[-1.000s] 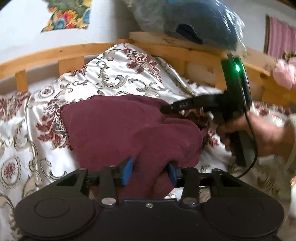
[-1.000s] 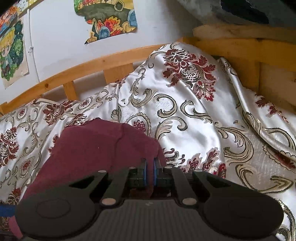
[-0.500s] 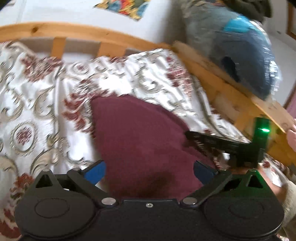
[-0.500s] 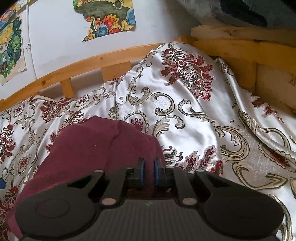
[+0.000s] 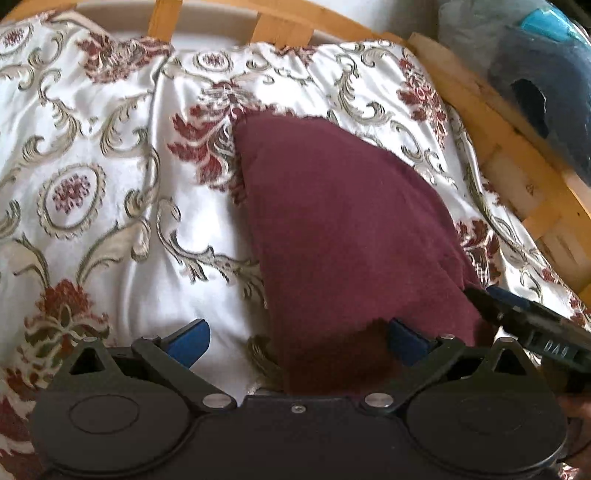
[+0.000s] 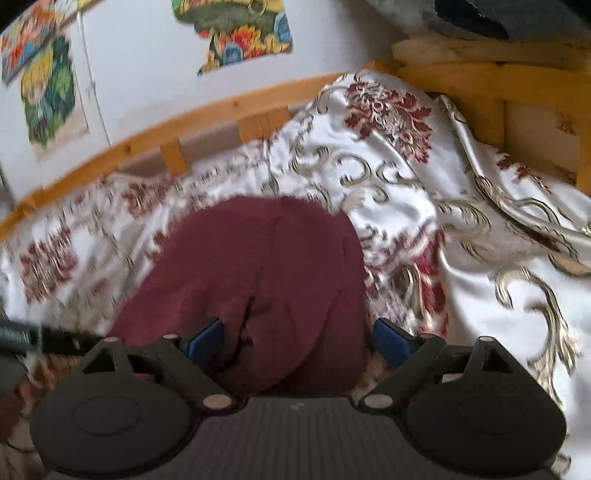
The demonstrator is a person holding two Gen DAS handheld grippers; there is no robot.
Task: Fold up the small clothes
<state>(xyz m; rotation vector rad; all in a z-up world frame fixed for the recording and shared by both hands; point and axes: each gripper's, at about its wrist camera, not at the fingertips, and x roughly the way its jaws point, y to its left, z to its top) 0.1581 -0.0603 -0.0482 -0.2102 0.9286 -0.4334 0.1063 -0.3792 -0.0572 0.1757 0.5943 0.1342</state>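
Observation:
A small maroon garment (image 5: 343, 221) lies folded on the patterned white bedspread (image 5: 92, 184). My left gripper (image 5: 299, 341) is open, its blue pads spread at the garment's near edge, holding nothing. The right gripper's black fingers (image 5: 517, 317) show at the garment's right edge in the left wrist view. In the right wrist view the garment (image 6: 258, 266) lies just ahead, and my right gripper (image 6: 297, 341) is open with its blue pads spread on either side of the garment's near end. The left gripper's finger (image 6: 48, 338) shows at the left.
A wooden bed frame (image 5: 509, 155) runs along the far and right sides. A plastic-wrapped dark bundle (image 5: 535, 74) rests on the frame at top right. Colourful posters (image 6: 236, 33) hang on the white wall behind the bed.
Both grippers opened and let go of the maroon garment, the left first, the right just now. The garment now lies flat on the bedspread. Both cameras tilted down toward it.

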